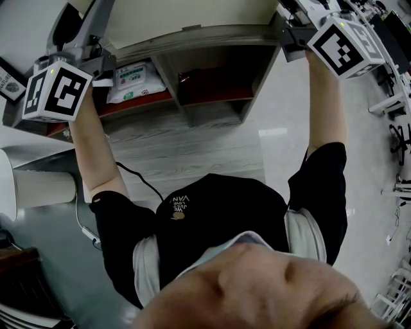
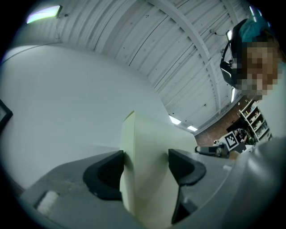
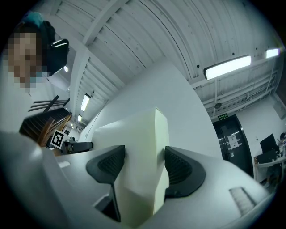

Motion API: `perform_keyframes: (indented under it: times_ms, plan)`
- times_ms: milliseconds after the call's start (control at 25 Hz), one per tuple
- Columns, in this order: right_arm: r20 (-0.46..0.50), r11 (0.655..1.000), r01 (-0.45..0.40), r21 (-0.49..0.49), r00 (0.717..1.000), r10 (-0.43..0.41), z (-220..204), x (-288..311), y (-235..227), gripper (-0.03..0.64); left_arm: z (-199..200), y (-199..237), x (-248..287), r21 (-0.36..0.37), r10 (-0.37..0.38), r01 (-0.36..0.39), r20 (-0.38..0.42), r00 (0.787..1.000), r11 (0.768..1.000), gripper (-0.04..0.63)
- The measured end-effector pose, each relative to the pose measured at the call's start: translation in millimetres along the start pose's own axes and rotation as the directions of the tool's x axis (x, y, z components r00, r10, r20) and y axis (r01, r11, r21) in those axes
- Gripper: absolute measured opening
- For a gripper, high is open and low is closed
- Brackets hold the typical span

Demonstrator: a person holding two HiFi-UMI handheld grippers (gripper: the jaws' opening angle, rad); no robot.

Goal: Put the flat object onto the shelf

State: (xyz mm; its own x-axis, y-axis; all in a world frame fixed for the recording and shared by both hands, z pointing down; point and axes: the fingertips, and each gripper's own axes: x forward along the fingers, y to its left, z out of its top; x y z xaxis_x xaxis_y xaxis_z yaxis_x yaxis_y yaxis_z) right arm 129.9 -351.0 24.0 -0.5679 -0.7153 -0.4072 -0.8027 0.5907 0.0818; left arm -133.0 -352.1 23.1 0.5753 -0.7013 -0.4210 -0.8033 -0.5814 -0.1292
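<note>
left gripper and right gripper: both are raised on bare, outstretched forearms and tilted upward, with the marker cubes outermost. each pair of dark moulded jaw pads stands wide and presses on one end of the flat object, so i read both as clamped. flat object: a thick, cream, smooth-faced rectangular panel with square edges, carried between the two grippers over the shelf. i cannot tell whether they touch. shelf: grey frame, reddish-brown boards. a wipes packet lies on the left board.
</note>
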Motion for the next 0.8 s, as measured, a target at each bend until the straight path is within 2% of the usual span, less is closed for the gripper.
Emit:
perform_keyframes:
  times_ms: [360,800]
  plan:
    - [-0.003,1.000,0.019,-0.001,1.000,-0.019,-4,4,-8,0.272,-8,7,16,-0.011,-0.015,0.015,0.011,1.000,1.000,0.322]
    - [-0.014,1.000,0.016,0.010,1.000,-0.016,-6,5,-9,0.279,-10,11,16,-0.036,-0.028,0.030,0.067,0.997,0.999,0.324]
